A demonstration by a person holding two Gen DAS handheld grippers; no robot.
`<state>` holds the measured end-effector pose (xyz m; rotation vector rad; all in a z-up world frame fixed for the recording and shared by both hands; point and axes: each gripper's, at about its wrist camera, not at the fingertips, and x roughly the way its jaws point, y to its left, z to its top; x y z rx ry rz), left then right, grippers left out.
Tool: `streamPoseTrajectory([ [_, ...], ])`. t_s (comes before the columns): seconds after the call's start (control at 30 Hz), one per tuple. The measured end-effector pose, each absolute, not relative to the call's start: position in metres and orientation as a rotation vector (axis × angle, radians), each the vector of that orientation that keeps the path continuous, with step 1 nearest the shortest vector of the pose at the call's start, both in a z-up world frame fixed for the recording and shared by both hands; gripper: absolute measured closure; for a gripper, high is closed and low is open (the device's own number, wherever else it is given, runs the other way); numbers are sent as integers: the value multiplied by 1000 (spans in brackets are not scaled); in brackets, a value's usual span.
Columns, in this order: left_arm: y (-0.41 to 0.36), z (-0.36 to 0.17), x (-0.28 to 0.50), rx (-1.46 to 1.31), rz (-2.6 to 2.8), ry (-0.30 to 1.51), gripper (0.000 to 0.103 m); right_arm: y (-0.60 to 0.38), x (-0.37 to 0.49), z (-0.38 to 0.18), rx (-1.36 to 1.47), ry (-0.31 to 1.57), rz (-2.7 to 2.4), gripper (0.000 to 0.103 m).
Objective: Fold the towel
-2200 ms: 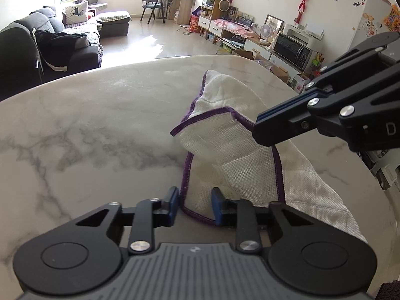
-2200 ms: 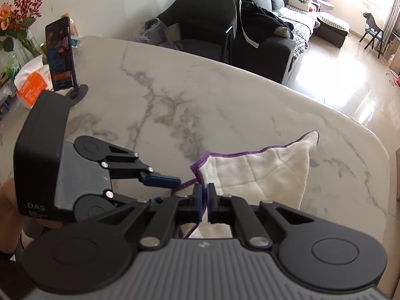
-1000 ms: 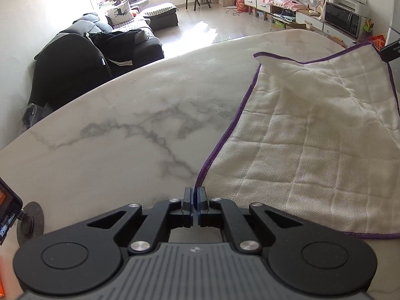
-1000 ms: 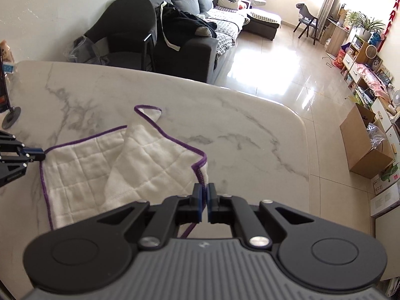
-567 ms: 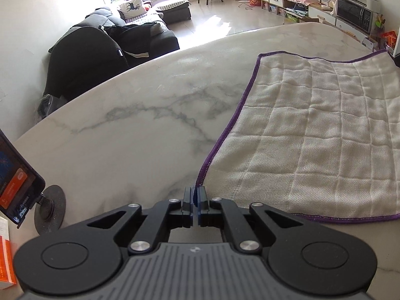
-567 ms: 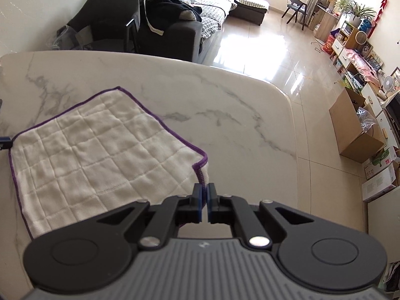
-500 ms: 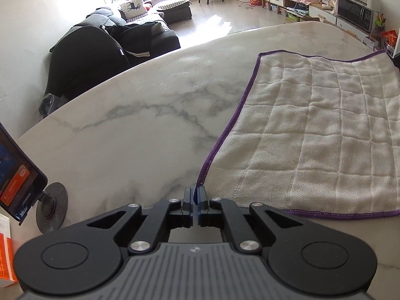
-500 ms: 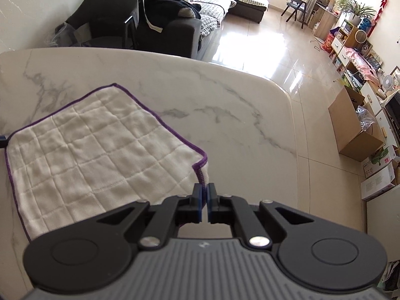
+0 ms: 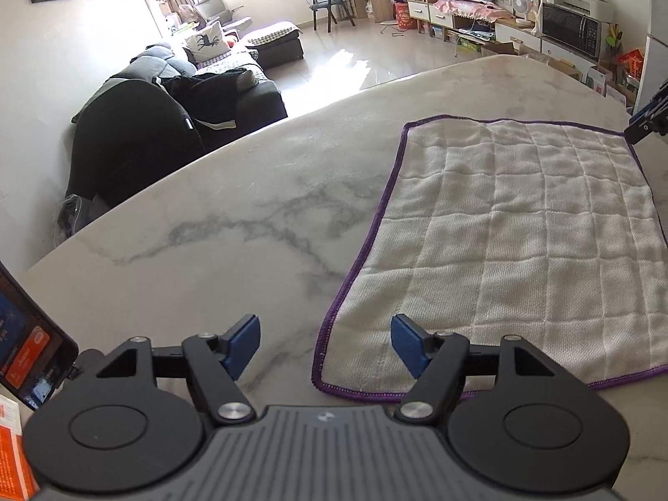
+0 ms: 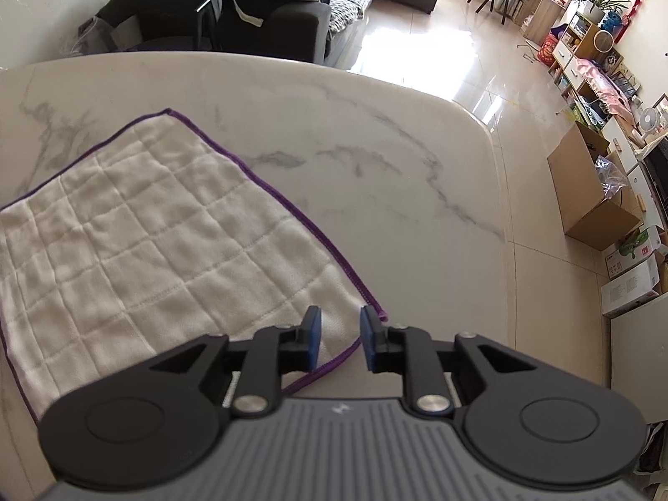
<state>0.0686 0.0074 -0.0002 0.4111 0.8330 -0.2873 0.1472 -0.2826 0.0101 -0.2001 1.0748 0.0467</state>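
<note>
sunlit glossy tile floor point(image 10: 421, 37), dark sofa point(image 9: 234, 92), chair point(image 9: 323, 4), marble table point(image 9: 234, 217).

One towel point(image 9: 513, 246) lying on one bench point(image 9: 234, 225); two grippers showing, left gripper point(image 9: 325, 344), right gripper point(image 10: 337, 339); one phone point(image 9: 25, 350).

**Both hand-held grippers open and low**

The left hand-held gripper point(image 9: 325, 344) is held low and nearly level, its two blue-padded fingers point(image 9: 242, 344) spread wide with nothing between them. The right hand-held gripper point(image 10: 337, 340) is tilted downward, its fingers point(image 10: 312, 340) parted by a narrower gap, also holding nothing. In the left wrist view, the right gripper's fingertip shows at the far right edge.
</note>
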Motion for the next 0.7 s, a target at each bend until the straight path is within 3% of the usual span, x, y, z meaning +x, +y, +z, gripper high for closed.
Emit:
streamPoseTrajectory([
  [0.7,-62,-16,162,459,-467,855,33,-284,160,4,-184,1109,54,72],
])
